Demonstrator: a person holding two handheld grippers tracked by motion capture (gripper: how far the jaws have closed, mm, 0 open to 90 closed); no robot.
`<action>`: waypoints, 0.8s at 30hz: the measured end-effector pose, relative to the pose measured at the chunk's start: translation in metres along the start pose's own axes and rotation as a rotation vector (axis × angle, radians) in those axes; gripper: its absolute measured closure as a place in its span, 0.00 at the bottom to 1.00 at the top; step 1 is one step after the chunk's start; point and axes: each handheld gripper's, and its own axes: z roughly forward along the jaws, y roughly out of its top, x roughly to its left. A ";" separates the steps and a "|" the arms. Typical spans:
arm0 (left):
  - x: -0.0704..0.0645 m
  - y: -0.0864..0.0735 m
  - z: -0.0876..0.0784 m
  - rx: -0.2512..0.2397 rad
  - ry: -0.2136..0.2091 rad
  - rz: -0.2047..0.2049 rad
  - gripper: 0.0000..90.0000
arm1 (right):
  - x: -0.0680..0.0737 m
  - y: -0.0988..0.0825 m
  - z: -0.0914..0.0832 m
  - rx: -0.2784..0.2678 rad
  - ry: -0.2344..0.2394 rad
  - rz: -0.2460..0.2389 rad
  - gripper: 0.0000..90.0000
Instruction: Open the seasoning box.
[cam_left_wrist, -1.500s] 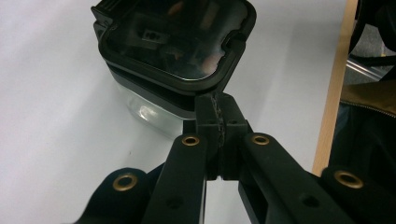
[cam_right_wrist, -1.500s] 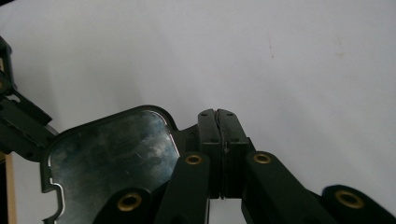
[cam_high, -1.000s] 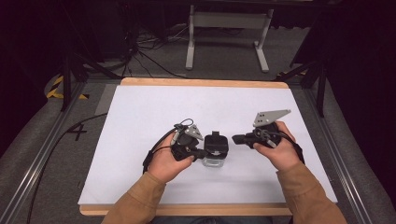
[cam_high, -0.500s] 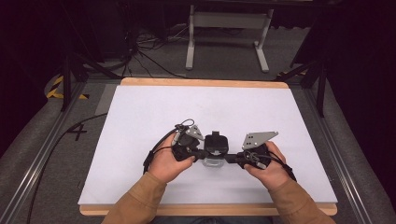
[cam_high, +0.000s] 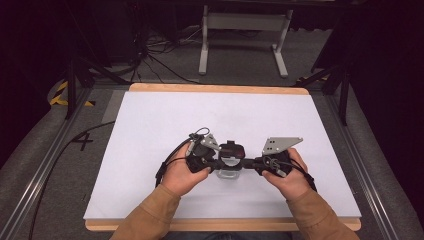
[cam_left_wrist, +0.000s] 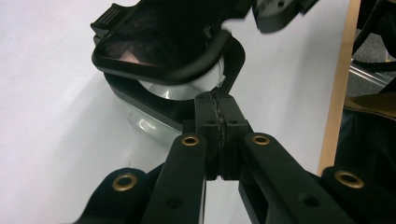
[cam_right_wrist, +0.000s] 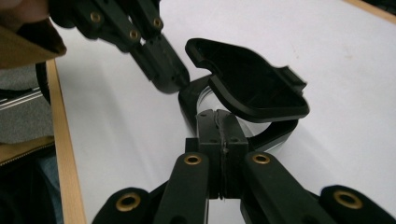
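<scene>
A clear jar (cam_high: 229, 167) with a black collar and open flip lid (cam_right_wrist: 252, 84) sits near the table's (cam_high: 150, 130) front edge, between the two grippers. The left gripper (cam_left_wrist: 217, 99) and right gripper (cam_right_wrist: 218, 116) each pinch the collar from opposite sides, jaws nearly together. A second ago the right gripper was raised clear of the jar; it has since come down onto it.

Left claw (cam_left_wrist: 218, 100): jaws pressed together, tips closed on the black rim of a clear container (cam_left_wrist: 154, 100) lying on the white desk (cam_left_wrist: 46, 116). The container's hinged black lid (cam_left_wrist: 159, 42) stands open above the rim. A second claw (cam_left_wrist: 280, 11) enters from the top edge, its tip near the lid. The desk's wooden edge (cam_left_wrist: 338, 88) runs along the right side.
</scene>
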 end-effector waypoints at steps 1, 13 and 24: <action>-0.001 0.000 0.000 -0.006 0.002 -0.016 1.00 | 0.000 0.001 -0.001 -0.003 0.001 0.002 1.00; 0.000 -0.001 0.003 -0.006 -0.011 -0.037 1.00 | -0.010 0.013 -0.003 -0.052 -0.026 0.021 1.00; -0.005 0.001 0.005 -0.073 0.036 -0.028 1.00 | -0.022 0.018 -0.003 -0.111 -0.045 0.056 1.00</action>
